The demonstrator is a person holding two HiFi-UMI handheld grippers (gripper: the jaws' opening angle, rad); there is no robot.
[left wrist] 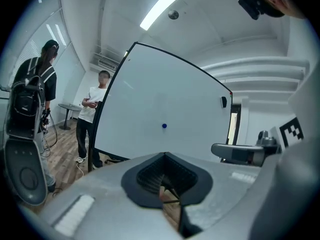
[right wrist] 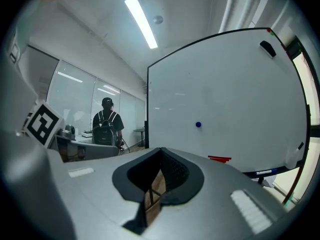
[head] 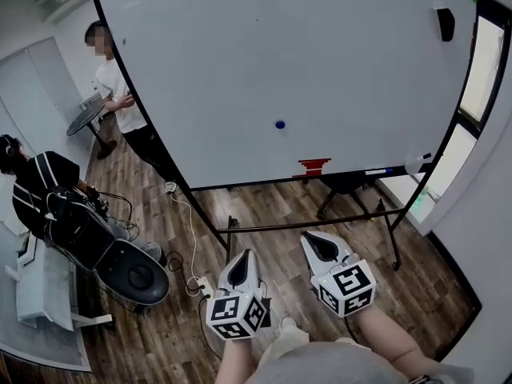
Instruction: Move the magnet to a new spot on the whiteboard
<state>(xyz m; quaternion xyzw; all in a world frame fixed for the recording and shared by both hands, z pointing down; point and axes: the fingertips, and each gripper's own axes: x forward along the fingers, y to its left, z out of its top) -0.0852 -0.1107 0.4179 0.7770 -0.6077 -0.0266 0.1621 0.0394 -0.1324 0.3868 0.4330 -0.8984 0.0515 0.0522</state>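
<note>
A: Where is the magnet?

B: The small blue magnet sits on the whiteboard, a little below the middle. It is just above a red mark near the bottom edge.

A: How much free board is around it?

B: Plenty. Bare white surface runs to its left, to its right and above it, out to the black frame. The only other thing up there is a black eraser in the top right corner, well apart from the magnet. A tray with markers lies along the bottom edge, off to the right.

A: And the tongs?

B: Both hang low over the wood floor, in front of the board's stand and well apart from the board face. The left tongs are pressed together with only a thin seam between the pads, and they hold nothing. The right tongs are the same: closed tight and empty. The two are side by side, near each other but not touching.

A: Anything crowding the sides?

B: A person in a white shirt stands just beside the board's left edge, next to a small round table. Farther left a person in dark clothes is bent over some black gear. A white cable trails across the floor by the stand's left leg. On the right, a window lies close behind the board's edge. The floor between the tongs and the stand is open.
</note>
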